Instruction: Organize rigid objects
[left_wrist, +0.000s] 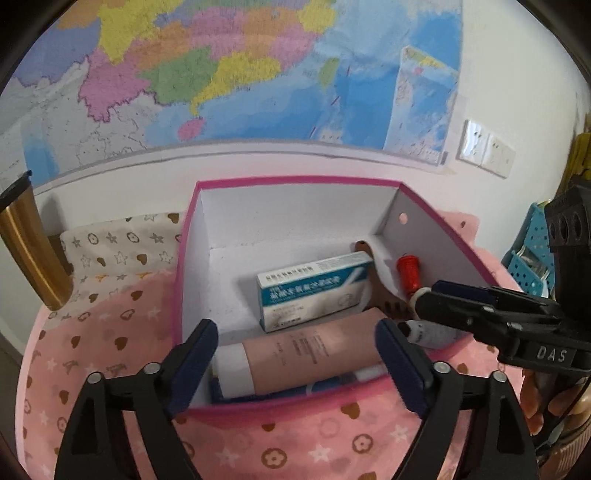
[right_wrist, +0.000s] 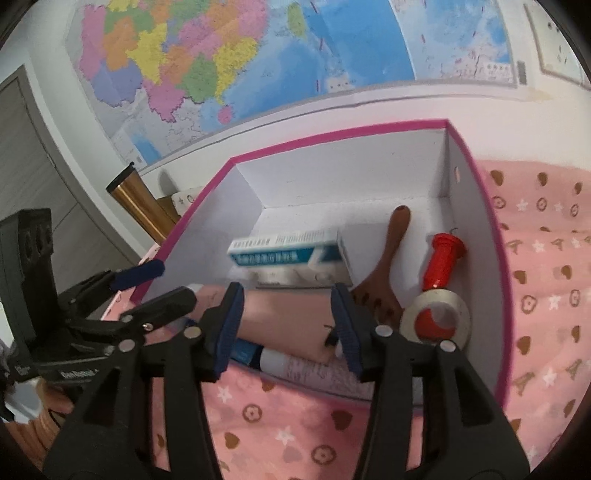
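I see a pink-rimmed box (right_wrist: 476, 173) on a pink patterned cloth (right_wrist: 546, 280), against a white wall with a map (left_wrist: 221, 74). A gold tumbler (left_wrist: 26, 254) stands left of the box, sockets (left_wrist: 484, 149) sit on the wall to the right, and a blue basket (left_wrist: 528, 258) is at the far right. Inside the box lie a medicine carton (left_wrist: 314, 291), a beige tube (left_wrist: 306, 350), a brown comb (right_wrist: 388, 273), a red-capped bottle (right_wrist: 443, 258), a tape roll (right_wrist: 436, 321) and a white tube (right_wrist: 317, 369). My left gripper (left_wrist: 295, 362) hangs wide open at the near rim, holding nothing. My right gripper (right_wrist: 288, 325) is partly open above the beige tube, empty too.
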